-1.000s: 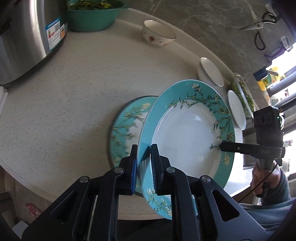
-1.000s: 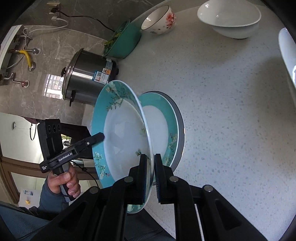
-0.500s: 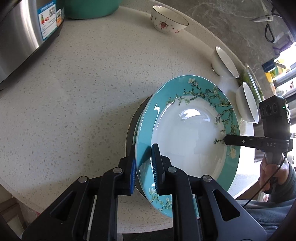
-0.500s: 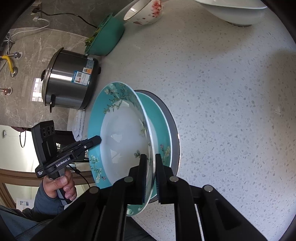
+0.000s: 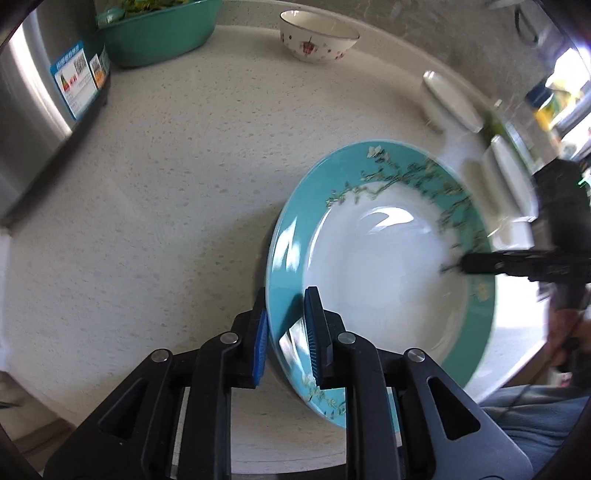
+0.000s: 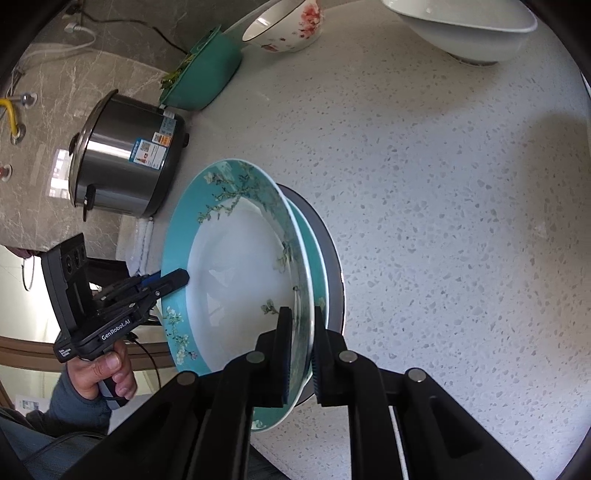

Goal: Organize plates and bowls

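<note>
A teal-rimmed plate with a blossom pattern (image 5: 369, 266) (image 6: 236, 266) lies tilted on a matching teal plate (image 6: 314, 258), which sits on a dark plate (image 6: 334, 273). My left gripper (image 5: 286, 295) (image 6: 173, 277) straddles the top plate's near rim. Its jaws are opening, and a thin gap shows beside the pads (image 5: 261, 343). My right gripper (image 6: 300, 314) (image 5: 465, 264) is shut on the opposite rim. In the left wrist view the lower plates are hidden under the top one.
On the speckled counter (image 6: 443, 184), a steel rice cooker (image 6: 125, 166) stands by the plates. Beyond it are a green bowl of greens (image 6: 207, 74), a floral bowl (image 6: 284, 26) and a white bowl (image 6: 461, 33). The counter's edge runs just under the plates.
The top plate has come down and across until it covers the lower teal plate. Both grippers sank with it. The left jaws stand slightly wider apart.
</note>
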A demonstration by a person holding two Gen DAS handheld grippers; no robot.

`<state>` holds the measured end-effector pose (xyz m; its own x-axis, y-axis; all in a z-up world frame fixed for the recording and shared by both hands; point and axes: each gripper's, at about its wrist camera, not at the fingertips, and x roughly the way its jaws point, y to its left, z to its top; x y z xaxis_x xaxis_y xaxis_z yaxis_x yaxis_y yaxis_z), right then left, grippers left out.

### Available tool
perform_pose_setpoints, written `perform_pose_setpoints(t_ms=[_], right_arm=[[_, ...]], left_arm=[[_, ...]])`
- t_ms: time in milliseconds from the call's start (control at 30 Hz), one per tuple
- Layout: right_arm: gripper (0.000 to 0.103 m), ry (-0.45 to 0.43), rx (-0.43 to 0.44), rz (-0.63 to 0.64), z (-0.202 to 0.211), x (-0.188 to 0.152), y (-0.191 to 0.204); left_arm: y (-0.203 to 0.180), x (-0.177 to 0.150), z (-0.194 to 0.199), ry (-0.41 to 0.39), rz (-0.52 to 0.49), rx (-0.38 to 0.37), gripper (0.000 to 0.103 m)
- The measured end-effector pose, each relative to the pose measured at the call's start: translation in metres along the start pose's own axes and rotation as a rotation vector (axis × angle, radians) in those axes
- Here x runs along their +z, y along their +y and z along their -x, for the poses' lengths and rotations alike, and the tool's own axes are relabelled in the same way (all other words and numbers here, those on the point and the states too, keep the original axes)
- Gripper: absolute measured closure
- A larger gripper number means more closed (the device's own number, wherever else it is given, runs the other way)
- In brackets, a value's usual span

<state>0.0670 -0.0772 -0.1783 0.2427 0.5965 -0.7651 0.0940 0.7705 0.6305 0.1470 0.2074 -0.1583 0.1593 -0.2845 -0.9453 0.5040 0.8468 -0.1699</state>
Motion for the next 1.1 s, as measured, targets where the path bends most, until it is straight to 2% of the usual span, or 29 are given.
perform_pose_setpoints(t_ms=[100, 233, 400, 500, 900, 1000, 1100], right_arm=[[0.088, -0.001, -0.072, 0.062, -0.002, -0.001, 0.015], [0.087, -0.015, -0.067, 0.055, -0.003, -0.003, 0.016], [0.087, -0.035, -0.152, 0.105, -0.002, -0.006, 0.028], [0.083, -0.05, -0.189, 0.121, -0.003, -0.006, 0.035], [0.054, -0.141, -0.212, 0.079, 0.001, -0.013, 0.042], [0.053, -0.178, -0.216, 0.057, 0.006, -0.016, 0.039], [0.053, -0.191, -0.17, 0.031, 0.01, -0.019, 0.034]], left_arm=[[-0.004, -0.002, -0.001, -0.006, -0.023, 0.038, 0.087], [-0.005, -0.002, 0.0, -0.008, -0.019, 0.027, 0.087], [-0.002, -0.002, -0.003, -0.009, -0.02, 0.018, 0.087], [0.004, -0.005, -0.002, -0.013, -0.012, 0.009, 0.086], [0.016, -0.004, -0.004, -0.02, 0.02, -0.053, 0.084], [0.02, -0.004, -0.001, -0.028, 0.028, -0.059, 0.084], [0.022, -0.003, 0.009, -0.059, 0.03, -0.051, 0.084]])
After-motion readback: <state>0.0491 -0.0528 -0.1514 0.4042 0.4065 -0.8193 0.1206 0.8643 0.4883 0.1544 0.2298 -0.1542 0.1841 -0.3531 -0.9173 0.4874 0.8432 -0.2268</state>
